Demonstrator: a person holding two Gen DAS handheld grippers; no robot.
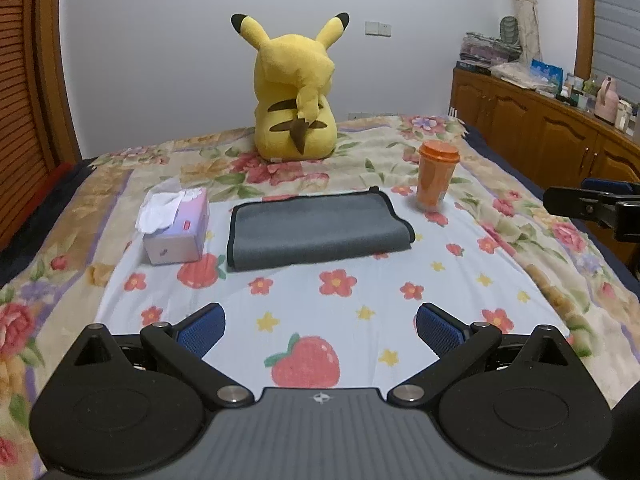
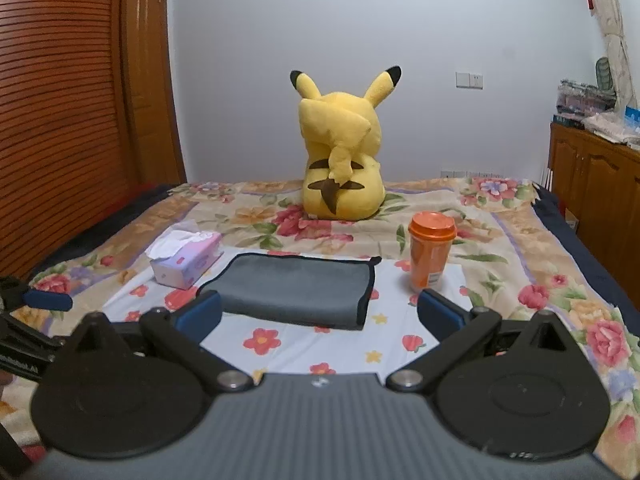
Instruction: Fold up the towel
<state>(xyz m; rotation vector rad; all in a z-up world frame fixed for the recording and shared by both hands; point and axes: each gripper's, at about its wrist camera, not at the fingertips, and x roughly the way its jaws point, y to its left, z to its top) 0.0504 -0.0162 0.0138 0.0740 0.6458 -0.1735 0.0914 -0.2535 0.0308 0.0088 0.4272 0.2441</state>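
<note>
A grey towel with black edging (image 1: pixel 316 230) lies folded flat on the light flowered sheet in the middle of the bed; it also shows in the right wrist view (image 2: pixel 296 290). My left gripper (image 1: pixel 320 330) is open and empty, held back from the towel's near edge. My right gripper (image 2: pixel 318 314) is open and empty, just short of the towel's near edge. The right gripper's fingers show at the right edge of the left wrist view (image 1: pixel 592 204). Part of the left gripper shows at the left edge of the right wrist view (image 2: pixel 44 300).
A tissue box (image 1: pixel 176 228) sits left of the towel and an orange lidded cup (image 1: pixel 434 174) stands to its right. A yellow plush toy (image 1: pixel 296 92) sits behind. A wooden cabinet (image 1: pixel 540 128) with clutter runs along the right, a slatted wardrobe (image 2: pixel 60 112) on the left.
</note>
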